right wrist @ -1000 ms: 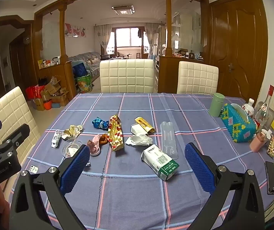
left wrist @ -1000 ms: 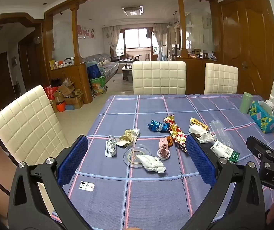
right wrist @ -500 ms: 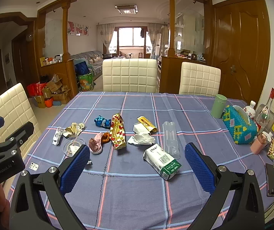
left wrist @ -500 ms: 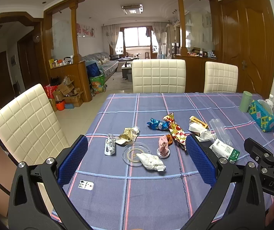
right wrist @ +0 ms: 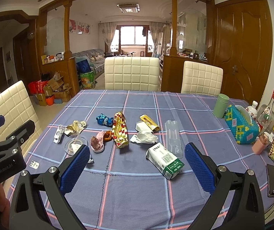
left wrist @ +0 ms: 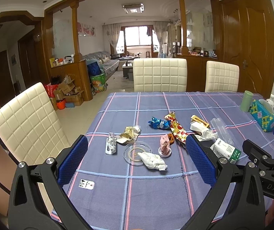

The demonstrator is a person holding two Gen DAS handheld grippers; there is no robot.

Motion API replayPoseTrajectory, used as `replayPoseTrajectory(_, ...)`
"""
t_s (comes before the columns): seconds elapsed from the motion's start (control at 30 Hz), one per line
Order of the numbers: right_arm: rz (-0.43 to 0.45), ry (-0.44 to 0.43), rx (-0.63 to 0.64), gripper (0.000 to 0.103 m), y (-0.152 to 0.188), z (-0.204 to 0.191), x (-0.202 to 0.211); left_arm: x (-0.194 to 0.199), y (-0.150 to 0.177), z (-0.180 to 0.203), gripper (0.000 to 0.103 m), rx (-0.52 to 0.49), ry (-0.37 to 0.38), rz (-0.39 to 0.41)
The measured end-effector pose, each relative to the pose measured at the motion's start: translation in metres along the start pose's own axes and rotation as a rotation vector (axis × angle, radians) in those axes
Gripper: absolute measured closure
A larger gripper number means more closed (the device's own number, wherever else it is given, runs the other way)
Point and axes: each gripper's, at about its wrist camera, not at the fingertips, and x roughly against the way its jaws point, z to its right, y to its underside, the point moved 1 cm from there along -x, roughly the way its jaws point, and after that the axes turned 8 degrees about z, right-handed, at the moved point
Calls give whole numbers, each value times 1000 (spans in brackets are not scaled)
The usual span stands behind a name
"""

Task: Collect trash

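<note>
Both grippers hang wide open and empty over the near edge of the blue plaid tablecloth [right wrist: 137, 191]: left gripper [left wrist: 137, 162], right gripper [right wrist: 137, 167]. The trash lies mid-frame, untouched. Closing on the white-and-green milk carton [right wrist: 164, 160] could crush it and spill any dregs; the crumpled white tissue [left wrist: 152, 161] may drag the clear round glass dish [left wrist: 137, 152] it overlaps. A small white cup [right wrist: 98, 146] seems to hold a pink wrapper. No bin is visible.

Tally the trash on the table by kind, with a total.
Foil wrappers: 4
Crumpled paper and tissues: 4
Milk carton: 1
Clear plastic sleeve: 1
Total: 10
</note>
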Motion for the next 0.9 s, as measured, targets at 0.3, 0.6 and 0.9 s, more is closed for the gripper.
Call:
replayPoseTrajectory(0.3, -27, -12, 13, 6, 2, -10, -12, -14, 10, -14, 3, 12, -10, -34)
replayPoseTrajectory(0.6, -66, -17, 22, 6, 7, -15, -29, -29, 17, -18, 3, 14, -12, -73)
replayPoseTrajectory(0.9, -101, -17, 25, 6, 11, -15, -45, -46, 22, -15, 3, 9, -10, -111)
